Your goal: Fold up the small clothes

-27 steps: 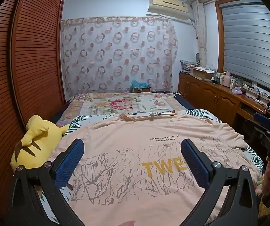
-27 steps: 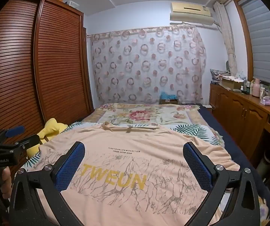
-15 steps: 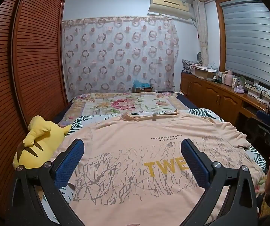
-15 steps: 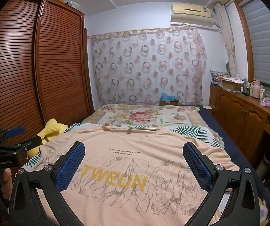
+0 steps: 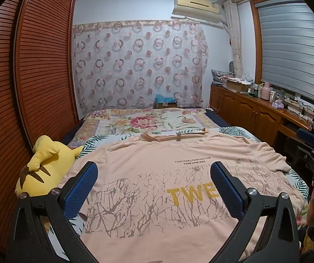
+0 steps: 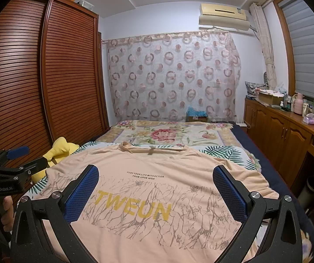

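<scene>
A peach T-shirt with yellow "TWEUN" lettering lies spread flat, front up, on the bed, its collar toward the far end. My left gripper hovers above the shirt's left half, wide open, nothing between its blue pads. Over the shirt's middle and right, my right gripper is likewise wide open and empty. Each gripper also shows at the other view's edge: the right gripper in a hand, the left gripper in a hand.
A yellow plush toy lies at the bed's left edge by the slatted wardrobe. A floral quilt covers the far half of the bed. Wooden cabinets with clutter run along the right wall.
Both views have tilted slightly upward, showing more ceiling; the shirt sits a little lower in frame. The shirt itself has not moved and both grippers stay open.
</scene>
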Motion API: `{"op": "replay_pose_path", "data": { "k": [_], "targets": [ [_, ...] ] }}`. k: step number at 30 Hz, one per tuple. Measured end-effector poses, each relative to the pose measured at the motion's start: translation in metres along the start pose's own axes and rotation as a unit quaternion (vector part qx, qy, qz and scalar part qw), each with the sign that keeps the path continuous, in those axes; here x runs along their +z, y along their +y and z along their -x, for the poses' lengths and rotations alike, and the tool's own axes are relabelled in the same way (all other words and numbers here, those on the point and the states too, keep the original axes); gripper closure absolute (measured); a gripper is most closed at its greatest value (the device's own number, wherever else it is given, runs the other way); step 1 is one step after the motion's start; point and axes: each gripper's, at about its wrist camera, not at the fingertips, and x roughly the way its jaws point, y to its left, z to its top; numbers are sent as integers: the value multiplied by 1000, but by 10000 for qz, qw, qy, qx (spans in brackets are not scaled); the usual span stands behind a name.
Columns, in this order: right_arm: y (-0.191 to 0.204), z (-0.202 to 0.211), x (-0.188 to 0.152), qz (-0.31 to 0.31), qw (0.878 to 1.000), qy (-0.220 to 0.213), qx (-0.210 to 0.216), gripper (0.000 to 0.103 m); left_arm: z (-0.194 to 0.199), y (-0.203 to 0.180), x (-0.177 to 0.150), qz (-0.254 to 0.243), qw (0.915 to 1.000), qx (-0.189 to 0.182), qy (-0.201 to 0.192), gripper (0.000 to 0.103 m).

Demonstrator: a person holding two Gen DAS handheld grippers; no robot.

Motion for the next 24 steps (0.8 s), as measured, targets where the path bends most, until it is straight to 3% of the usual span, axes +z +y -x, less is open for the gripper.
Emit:
{"op": "replay_pose_path", "data": {
  "k": [24],
  "targets": [
    [2,2,-2,4,10000,-38,-52,0,12,-6,9,-38,10000,21,-74,0]
  ]
}}
